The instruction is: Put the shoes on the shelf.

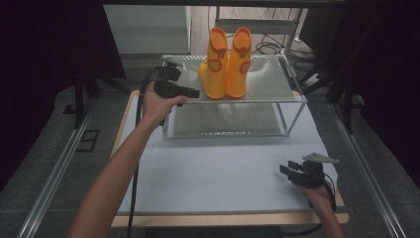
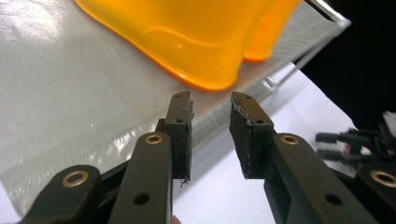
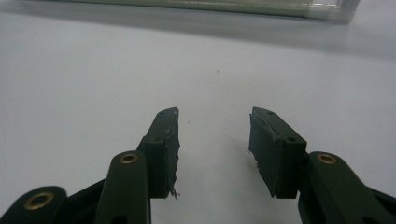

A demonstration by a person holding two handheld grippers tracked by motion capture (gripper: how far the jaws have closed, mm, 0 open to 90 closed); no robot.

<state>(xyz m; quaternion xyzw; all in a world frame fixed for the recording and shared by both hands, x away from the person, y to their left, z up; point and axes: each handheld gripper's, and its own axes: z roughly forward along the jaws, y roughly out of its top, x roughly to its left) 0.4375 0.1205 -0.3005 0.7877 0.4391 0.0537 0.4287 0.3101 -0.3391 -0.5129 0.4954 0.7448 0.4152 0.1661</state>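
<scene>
White table mat (image 1: 213, 178), grey floor (image 1: 49, 163), cables (image 1: 267, 48)

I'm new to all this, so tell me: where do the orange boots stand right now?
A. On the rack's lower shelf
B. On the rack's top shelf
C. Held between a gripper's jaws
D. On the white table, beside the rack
B: the orange boots stand upright, side by side, on the rack's top shelf, with no gripper holding them.

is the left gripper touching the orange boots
Apart. The left gripper view shows the left gripper open and empty, with bare shelf between its tips and the boots.
</scene>
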